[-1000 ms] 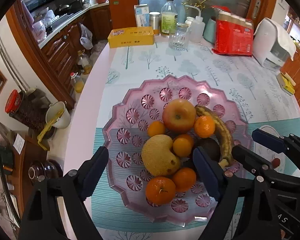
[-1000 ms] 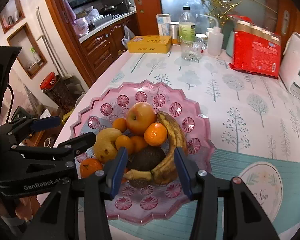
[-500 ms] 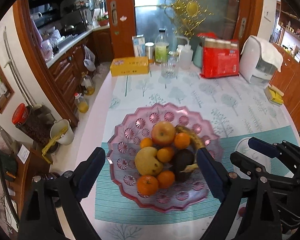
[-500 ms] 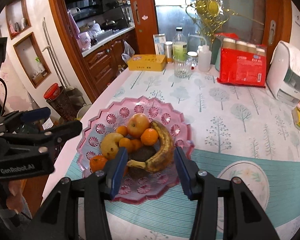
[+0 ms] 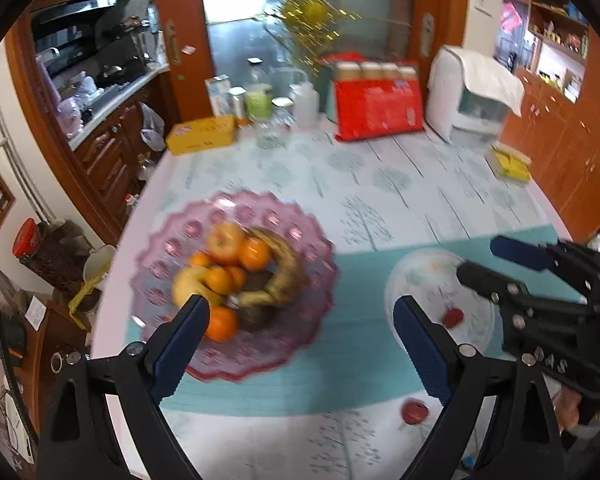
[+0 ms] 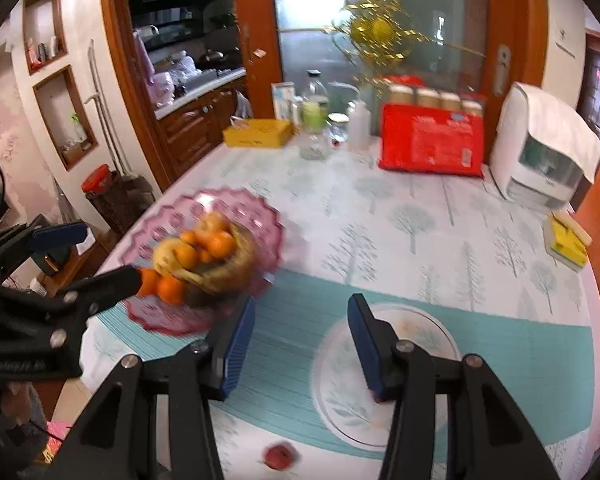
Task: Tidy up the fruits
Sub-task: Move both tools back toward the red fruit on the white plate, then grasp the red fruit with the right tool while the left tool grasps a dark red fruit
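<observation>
Left of right gripper (image 6: 300, 344), fruit bowl (image 6: 260, 216).

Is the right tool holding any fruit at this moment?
No, the right tool is empty; all fruit lies in the pink bowl.

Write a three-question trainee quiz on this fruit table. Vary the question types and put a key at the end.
1. True or false: the right gripper holds a fruit.
2. Multiple choice: where do the oranges, apple and banana lie? A) in the scalloped pink glass bowl B) on the round white printed mat C) beside the red foil package
3. Fill in: the long yellowed fruit curving along the pile's side is a ____.

Key: 1 false, both grippers are empty, jaws apart, and the left gripper has just been opening. 2 A. 3 banana.
</observation>
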{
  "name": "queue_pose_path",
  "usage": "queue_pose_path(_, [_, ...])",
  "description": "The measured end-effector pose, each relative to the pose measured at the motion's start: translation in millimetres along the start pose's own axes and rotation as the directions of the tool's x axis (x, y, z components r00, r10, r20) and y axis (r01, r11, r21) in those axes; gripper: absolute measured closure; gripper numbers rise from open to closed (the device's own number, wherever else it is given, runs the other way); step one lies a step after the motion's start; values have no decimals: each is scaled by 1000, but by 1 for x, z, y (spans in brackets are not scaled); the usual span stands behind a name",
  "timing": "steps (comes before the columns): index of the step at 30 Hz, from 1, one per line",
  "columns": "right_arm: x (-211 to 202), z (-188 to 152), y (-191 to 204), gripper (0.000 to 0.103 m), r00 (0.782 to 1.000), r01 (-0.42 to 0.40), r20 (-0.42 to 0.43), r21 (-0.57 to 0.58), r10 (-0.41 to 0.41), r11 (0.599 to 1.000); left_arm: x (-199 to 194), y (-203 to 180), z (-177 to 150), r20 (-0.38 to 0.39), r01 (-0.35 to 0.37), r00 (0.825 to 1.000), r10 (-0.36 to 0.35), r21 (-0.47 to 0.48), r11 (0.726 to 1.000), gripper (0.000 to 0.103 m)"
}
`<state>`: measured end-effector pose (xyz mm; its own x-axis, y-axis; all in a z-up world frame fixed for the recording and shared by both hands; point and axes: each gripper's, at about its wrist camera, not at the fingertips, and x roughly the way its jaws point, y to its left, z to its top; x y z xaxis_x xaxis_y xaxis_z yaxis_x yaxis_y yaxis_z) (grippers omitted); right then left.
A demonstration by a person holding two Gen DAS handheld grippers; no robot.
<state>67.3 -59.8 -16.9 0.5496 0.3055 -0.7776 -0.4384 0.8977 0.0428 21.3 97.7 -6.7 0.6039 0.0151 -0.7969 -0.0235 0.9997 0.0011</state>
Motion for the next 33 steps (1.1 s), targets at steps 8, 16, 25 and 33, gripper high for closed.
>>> queue_pose_path(8, [20, -40, -48, 54, 996, 11, -87, 35, -8, 999, 41, -55, -43, -118, 18, 993, -16, 17, 1000, 10])
queue_pose_path(16, [50, -79, -80, 54, 987, -18, -159, 63, 28, 998, 83, -79, -85, -260, 84, 961, -93, -48, 995, 10])
queue_pose_path(25, [80, -100, -93, 54, 974, -48, -218, 60, 60, 997, 124, -97, -125, -386, 155, 901, -199, -140, 978, 20])
queue_pose_path(33, [103, -102, -97, 54, 966, -77, -242, 49, 87, 996, 137, -107, -139, -428, 171, 876, -220, -152, 974, 44])
